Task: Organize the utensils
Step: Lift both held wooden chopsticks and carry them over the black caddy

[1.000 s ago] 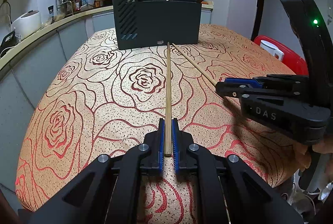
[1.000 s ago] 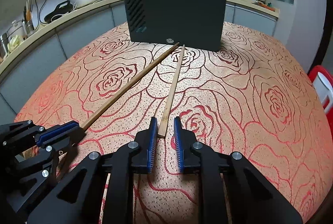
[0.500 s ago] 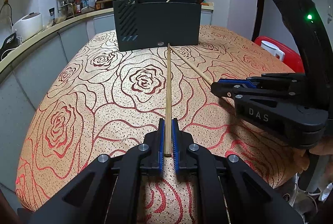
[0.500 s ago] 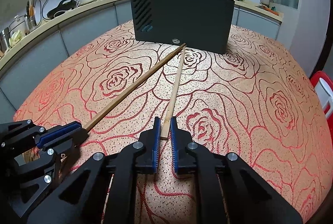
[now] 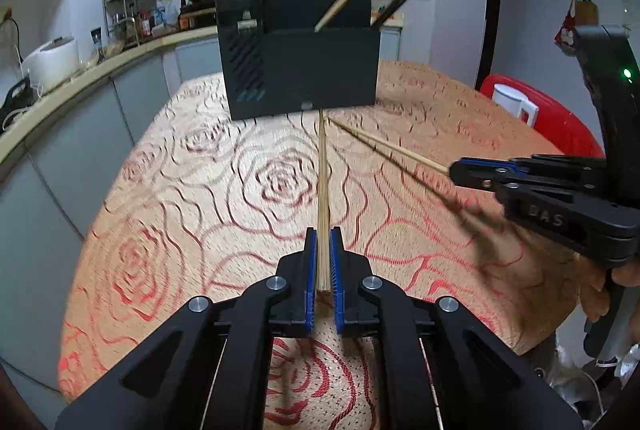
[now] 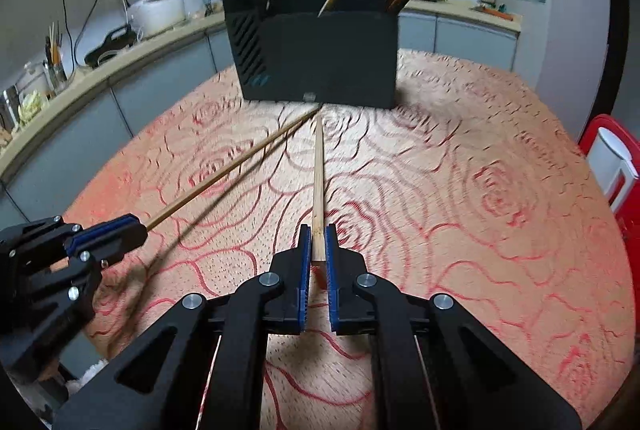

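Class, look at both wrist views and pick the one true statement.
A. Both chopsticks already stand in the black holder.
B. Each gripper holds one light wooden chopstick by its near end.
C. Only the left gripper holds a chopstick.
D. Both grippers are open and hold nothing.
B: the left gripper is shut on one chopstick, the right gripper on another chopstick, both pointing toward the black holder.

**Indoor light, motion blur, fisheye bending**

We see even indoor light from overhead, with a bright glare spot at the top of the left view. The tablecloth [image 5: 180,190] pattern smears with motion blur in both views. Dark shadows trail under each chopstick [image 6: 224,174]. Black vignette rings the frames, and the counter [image 6: 100,86] curves at the edges
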The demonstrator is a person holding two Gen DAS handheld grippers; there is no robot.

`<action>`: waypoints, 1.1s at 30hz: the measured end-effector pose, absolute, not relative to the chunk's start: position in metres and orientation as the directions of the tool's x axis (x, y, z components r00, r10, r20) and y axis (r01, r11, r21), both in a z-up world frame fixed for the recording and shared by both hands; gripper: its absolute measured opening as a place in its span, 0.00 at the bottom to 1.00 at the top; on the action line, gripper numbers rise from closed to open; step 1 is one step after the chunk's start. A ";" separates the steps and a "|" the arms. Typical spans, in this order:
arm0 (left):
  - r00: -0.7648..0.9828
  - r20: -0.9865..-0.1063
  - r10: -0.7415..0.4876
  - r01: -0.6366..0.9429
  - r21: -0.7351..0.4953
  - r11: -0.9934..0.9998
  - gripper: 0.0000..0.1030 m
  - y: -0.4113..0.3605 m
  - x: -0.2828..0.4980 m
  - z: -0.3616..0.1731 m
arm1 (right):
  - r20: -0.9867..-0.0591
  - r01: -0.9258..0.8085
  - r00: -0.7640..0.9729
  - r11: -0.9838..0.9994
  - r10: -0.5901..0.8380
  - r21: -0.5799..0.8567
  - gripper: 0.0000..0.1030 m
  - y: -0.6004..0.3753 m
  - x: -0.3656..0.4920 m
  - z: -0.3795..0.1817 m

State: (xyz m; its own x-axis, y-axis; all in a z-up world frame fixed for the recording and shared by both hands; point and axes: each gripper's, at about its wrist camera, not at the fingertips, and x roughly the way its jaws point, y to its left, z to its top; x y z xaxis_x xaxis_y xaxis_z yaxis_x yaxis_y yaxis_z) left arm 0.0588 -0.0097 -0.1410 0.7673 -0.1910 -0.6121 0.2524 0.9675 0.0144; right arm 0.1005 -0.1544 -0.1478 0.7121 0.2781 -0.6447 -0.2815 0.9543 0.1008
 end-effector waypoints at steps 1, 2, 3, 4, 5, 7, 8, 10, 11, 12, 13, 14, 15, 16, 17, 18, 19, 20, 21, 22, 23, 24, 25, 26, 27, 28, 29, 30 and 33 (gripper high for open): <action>0.775 -0.602 -0.192 0.252 0.016 0.968 0.06 -0.009 0.057 -0.136 | -0.635 -0.279 0.720 0.955 0.280 0.104 0.08 -0.157 0.099 -0.143; 0.785 -0.588 -0.194 0.252 0.017 0.968 0.06 -0.008 0.056 -0.128 | -0.617 -0.276 0.734 0.955 0.284 0.111 0.08 -0.161 0.095 -0.135; 0.793 -0.577 -0.195 0.251 0.018 0.968 0.06 -0.007 0.054 -0.122 | -0.604 -0.276 0.743 0.954 0.288 0.114 0.08 -0.165 0.092 -0.130; 0.802 -0.565 -0.196 0.251 0.020 0.968 0.06 -0.006 0.053 -0.116 | -0.586 -0.276 0.756 0.954 0.291 0.118 0.08 -0.168 0.089 -0.122; 0.814 -0.546 -0.200 0.253 0.023 0.967 0.06 -0.005 0.051 -0.107 | -0.574 -0.277 0.764 0.953 0.294 0.120 0.08 -0.170 0.087 -0.117; 0.831 -0.517 -0.205 0.254 0.027 0.967 0.06 -0.003 0.048 -0.093 | -0.542 -0.282 0.783 0.951 0.306 0.128 0.08 -0.175 0.082 -0.103; 0.837 -0.507 -0.207 0.256 0.028 0.966 0.06 -0.003 0.047 -0.088 | -0.529 -0.286 0.789 0.949 0.312 0.132 0.08 -0.177 0.080 -0.098; 0.854 -0.476 -0.213 0.258 0.031 0.966 0.06 -0.001 0.044 -0.073 | -0.503 -0.292 0.803 0.947 0.319 0.134 0.08 -0.180 0.076 -0.088; 0.860 -0.464 -0.213 0.257 0.033 0.966 0.06 -0.001 0.043 -0.067 | -0.493 -0.294 0.809 0.946 0.322 0.135 0.08 -0.180 0.074 -0.084; 0.866 -0.453 -0.213 0.256 0.035 0.966 0.06 0.000 0.043 -0.062 | -0.482 -0.297 0.813 0.945 0.326 0.138 0.08 -0.181 0.073 -0.079; 0.870 -0.443 -0.215 0.255 0.033 0.966 0.06 0.001 0.042 -0.056 | -0.472 -0.301 0.816 0.943 0.332 0.142 0.08 -0.183 0.072 -0.076; 0.876 -0.430 -0.218 0.255 0.029 0.967 0.06 0.003 0.042 -0.049 | -0.464 -0.305 0.819 0.941 0.338 0.146 0.08 -0.184 0.070 -0.072; 0.880 -0.422 -0.219 0.254 0.027 0.967 0.06 0.004 0.043 -0.044 | -0.458 -0.307 0.821 0.940 0.340 0.148 0.08 -0.185 0.070 -0.070; 0.884 -0.413 -0.219 0.252 0.027 0.967 0.06 0.006 0.043 -0.039 | -0.452 -0.309 0.824 0.939 0.342 0.148 0.08 -0.185 0.070 -0.067; 0.887 -0.406 -0.219 0.251 0.027 0.967 0.06 0.007 0.044 -0.035 | -0.446 -0.310 0.827 0.939 0.343 0.146 0.08 -0.185 0.069 -0.065; 0.891 -0.397 -0.219 0.250 0.028 0.968 0.06 0.008 0.044 -0.030 | -0.440 -0.311 0.830 0.939 0.343 0.145 0.08 -0.186 0.068 -0.062; 0.895 -0.388 -0.219 0.250 0.030 0.968 0.06 0.009 0.046 -0.025 | -0.435 -0.314 0.832 0.938 0.345 0.145 0.08 -0.187 0.067 -0.060; 0.898 -0.380 -0.221 0.251 0.031 0.967 0.06 0.010 0.047 -0.019 | -0.430 -0.317 0.833 0.937 0.348 0.145 0.08 -0.187 0.066 -0.058; 0.900 -0.374 -0.224 0.253 0.031 0.967 0.06 0.011 0.048 -0.014 | -0.425 -0.320 0.834 0.936 0.352 0.147 0.08 -0.187 0.065 -0.056; 0.902 -0.367 -0.228 0.257 0.031 0.966 0.06 0.011 0.050 -0.009 | -0.420 -0.324 0.834 0.934 0.358 0.152 0.08 -0.188 0.065 -0.053; 0.902 -0.363 -0.233 0.261 0.029 0.965 0.06 0.012 0.052 -0.006 | -0.416 -0.328 0.833 0.931 0.364 0.157 0.08 -0.188 0.065 -0.050; 0.901 -0.359 -0.243 0.269 0.024 0.963 0.06 0.013 0.054 -0.001 | -0.413 -0.331 0.833 0.930 0.368 0.161 0.08 -0.189 0.066 -0.048; 0.900 -0.358 -0.248 0.273 0.020 0.962 0.06 0.013 0.055 0.001 | -0.411 -0.333 0.831 0.927 0.374 0.171 0.08 -0.191 0.067 -0.045; 0.898 -0.357 -0.257 0.279 0.011 0.960 0.06 0.014 0.058 0.006 | -0.411 -0.334 0.829 0.926 0.378 0.177 0.08 -0.192 0.068 -0.044; 0.896 -0.358 -0.263 0.283 0.005 0.959 0.06 0.014 0.059 0.008 | -0.414 -0.336 0.826 0.923 0.384 0.187 0.08 -0.194 0.070 -0.042; 0.894 -0.360 -0.266 0.285 0.000 0.958 0.06 0.015 0.062 0.010 | -0.419 -0.340 0.819 0.919 0.393 0.198 0.08 -0.195 0.073 -0.039; 0.890 -0.366 -0.271 0.288 -0.009 0.958 0.06 0.016 0.065 0.012 | -0.422 -0.342 0.815 0.917 0.398 0.204 0.08 -0.196 0.074 -0.037; 0.887 -0.371 -0.276 0.291 -0.016 0.957 0.06 0.017 0.068 0.013 | -0.430 -0.344 0.808 0.915 0.403 0.212 0.08 -0.198 0.077 -0.035; 0.882 -0.378 -0.281 0.294 -0.025 0.956 0.06 0.018 0.074 0.017 | -0.452 -0.341 0.797 0.917 0.400 0.209 0.08 -0.198 0.085 -0.031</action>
